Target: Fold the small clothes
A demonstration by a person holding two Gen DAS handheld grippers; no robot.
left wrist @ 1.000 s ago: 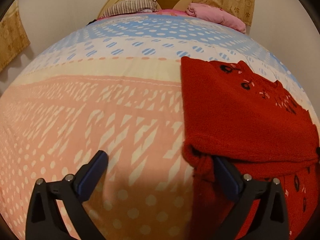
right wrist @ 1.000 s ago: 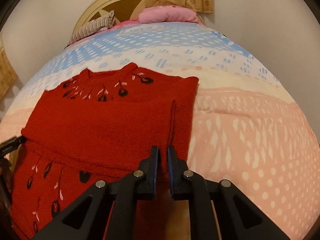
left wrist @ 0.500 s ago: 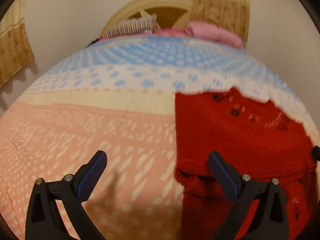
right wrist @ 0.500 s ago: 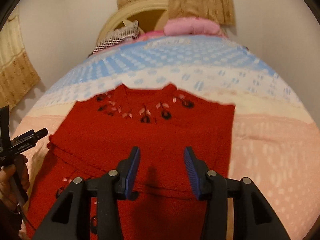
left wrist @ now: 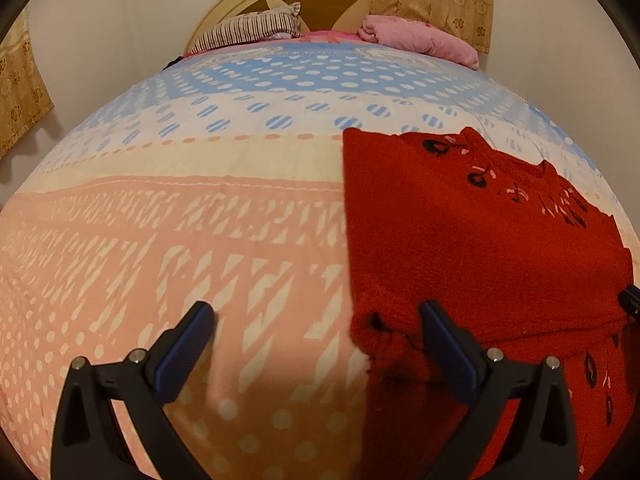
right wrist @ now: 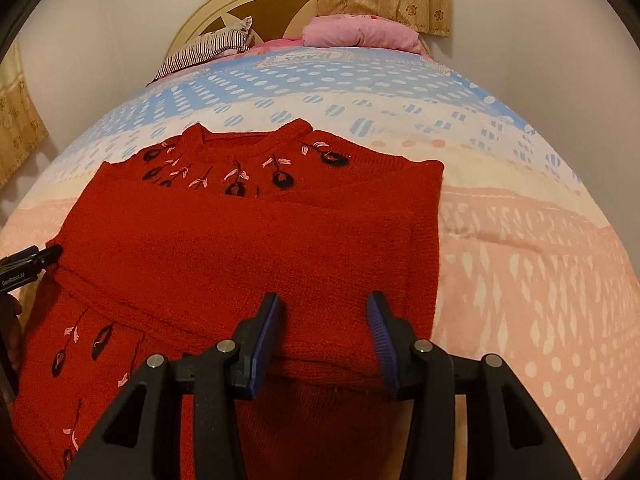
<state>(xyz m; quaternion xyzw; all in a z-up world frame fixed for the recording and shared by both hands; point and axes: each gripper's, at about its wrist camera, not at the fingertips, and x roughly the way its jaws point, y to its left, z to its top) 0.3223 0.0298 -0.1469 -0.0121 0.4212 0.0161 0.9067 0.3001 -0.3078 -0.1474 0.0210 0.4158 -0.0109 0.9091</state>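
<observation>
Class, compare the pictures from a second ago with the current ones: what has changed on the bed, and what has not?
The right tool, shut on the sweater's folded edge a second ago, has opened and let it go; it now hovers over the fold. The left tool stayed open at the sweater's left edge. The sweater lies as it was, sleeves folded across, on the bedspread.

Two low wrist views facing the headboard (left wrist: 280, 8)

Left sits off the sweater's (left wrist: 480, 248) left edge; right looks straight over it, close. Both share sweater, bed (left wrist: 200, 220) and pillows (right wrist: 360, 34).
</observation>
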